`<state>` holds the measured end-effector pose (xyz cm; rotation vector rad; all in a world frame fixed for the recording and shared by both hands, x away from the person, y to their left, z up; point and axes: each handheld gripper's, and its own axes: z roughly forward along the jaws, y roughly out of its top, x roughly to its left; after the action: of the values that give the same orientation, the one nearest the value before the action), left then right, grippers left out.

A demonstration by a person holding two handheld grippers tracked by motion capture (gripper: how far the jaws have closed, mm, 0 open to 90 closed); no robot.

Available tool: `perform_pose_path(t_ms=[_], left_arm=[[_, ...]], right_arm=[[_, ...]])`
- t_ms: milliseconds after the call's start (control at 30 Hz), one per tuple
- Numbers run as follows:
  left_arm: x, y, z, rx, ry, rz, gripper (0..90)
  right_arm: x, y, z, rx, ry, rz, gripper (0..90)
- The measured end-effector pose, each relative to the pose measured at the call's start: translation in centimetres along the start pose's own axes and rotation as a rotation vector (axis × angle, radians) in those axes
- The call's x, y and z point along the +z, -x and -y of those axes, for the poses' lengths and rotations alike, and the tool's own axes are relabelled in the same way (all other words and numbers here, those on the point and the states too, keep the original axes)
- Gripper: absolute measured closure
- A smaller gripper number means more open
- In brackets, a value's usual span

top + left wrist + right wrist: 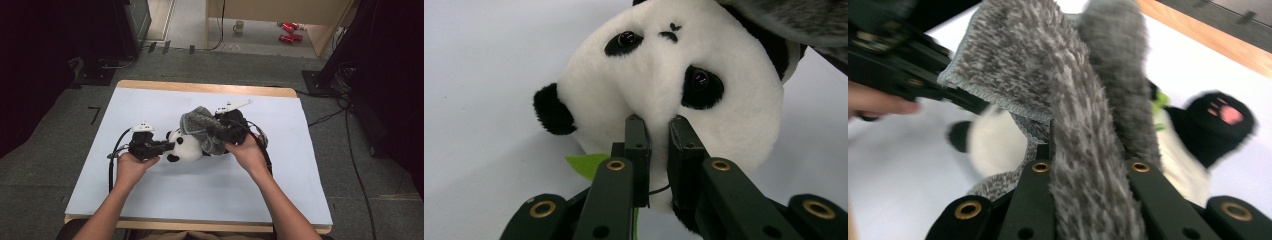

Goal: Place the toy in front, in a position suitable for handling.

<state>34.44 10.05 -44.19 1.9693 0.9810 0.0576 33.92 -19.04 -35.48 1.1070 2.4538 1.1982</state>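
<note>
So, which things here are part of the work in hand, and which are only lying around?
Part of the work:
- panda plush toy, pinched at the head by the left gripper
- grey fuzzy cloth, clamped in the right gripper and draped over the panda
- white table cover under them

Only lying around:
- mug on the floor
- red cans beside it
- floor cables

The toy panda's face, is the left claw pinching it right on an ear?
No. In the left gripper view the left claw pinches the white plush in the middle of the toy panda face, between the eyes, away from the black ear.
</note>
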Motion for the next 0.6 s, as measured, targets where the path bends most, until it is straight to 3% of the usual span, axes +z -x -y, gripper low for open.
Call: perform_pose_path(t_ms=[133, 300, 400, 600], left_arm=[[0.0, 0.0, 0.0, -0.001, -0.003, 0.001, 81.6], [0.0, 0.0, 0.0, 0.006, -0.009, 0.002, 81.6], [0.0, 0.1, 0.1, 0.024, -0.012, -0.003, 81.8], [0.0, 0.4, 0.0, 0.046, -0.023, -0.018, 82.2]], right_arm=[[0.5, -1.2, -0.2, -0.022, -0.014, -0.043, 83.3], [2.6, -2.0, 0.6, -0.045, -0.093, -0.059, 83.3], [3.6, -1.3, 1.2, -0.045, -0.119, -0.049, 83.3], [3.0, 0.0, 1.2, -0.055, -0.115, -0.012, 83.3]])
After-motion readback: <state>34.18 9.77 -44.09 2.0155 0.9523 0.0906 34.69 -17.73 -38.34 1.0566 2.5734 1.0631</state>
